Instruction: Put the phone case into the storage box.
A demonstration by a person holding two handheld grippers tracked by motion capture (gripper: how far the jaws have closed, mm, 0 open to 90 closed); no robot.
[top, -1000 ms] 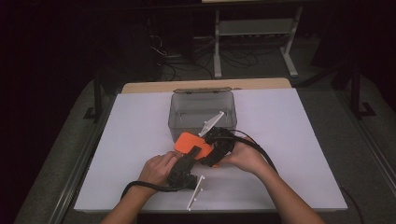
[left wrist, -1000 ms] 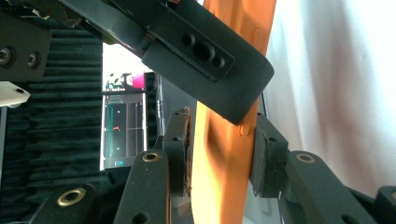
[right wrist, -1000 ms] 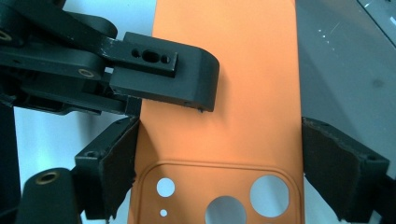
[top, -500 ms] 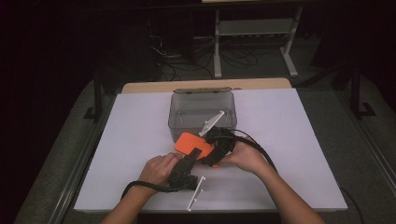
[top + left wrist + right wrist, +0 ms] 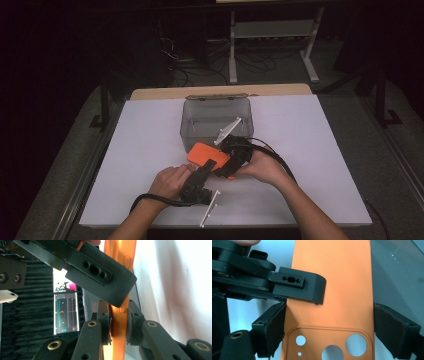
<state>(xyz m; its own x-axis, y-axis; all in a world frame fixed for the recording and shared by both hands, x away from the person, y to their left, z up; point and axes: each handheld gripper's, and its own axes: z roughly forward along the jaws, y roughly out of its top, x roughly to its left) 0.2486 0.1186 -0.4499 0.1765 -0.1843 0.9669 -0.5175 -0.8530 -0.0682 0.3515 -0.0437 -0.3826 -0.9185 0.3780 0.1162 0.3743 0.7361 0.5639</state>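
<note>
Where black jaws clamp it, smooth orange phone case [image 5: 332, 290] shows round cutouts.

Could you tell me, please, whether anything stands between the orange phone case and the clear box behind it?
Nothing visible does. The orange phone case is held by both the left gripper and the right gripper, right in front of the clear box, with no object between them.

Premises are presenting as a darkened lab: white-topped work table [image 5: 320, 150], tangled black floor cables [image 5: 200, 75], white metal equipment stand [image 5: 270, 30] and a lit monitor screen [image 5: 65, 310] showing.
</note>
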